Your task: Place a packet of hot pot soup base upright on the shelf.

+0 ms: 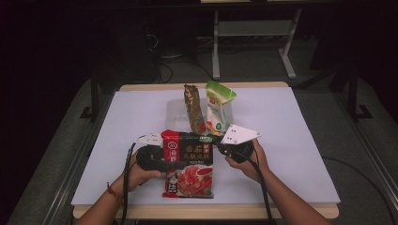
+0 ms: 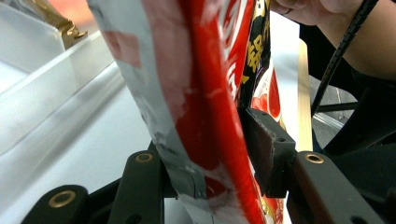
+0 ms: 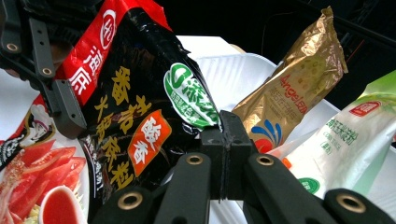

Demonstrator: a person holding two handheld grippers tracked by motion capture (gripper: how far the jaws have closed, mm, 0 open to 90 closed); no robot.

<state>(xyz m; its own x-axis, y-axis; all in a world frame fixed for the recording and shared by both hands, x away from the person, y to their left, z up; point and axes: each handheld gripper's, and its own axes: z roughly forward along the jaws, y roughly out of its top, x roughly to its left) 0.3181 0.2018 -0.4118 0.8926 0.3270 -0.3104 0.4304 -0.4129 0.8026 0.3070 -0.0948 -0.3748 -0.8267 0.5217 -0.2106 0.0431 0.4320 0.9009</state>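
Upright packets behind, table sides open

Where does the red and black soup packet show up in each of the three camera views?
High view: red and black packet low centre, between both grippers.
Left gripper view: centre, on edge between the jaws.
Right gripper view: left and centre, corner clamped.
Shared landmark: gold packet behind it.

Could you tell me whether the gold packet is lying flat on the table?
No, the gold packet stands upright in the clear tray, beside the green and white pouch.
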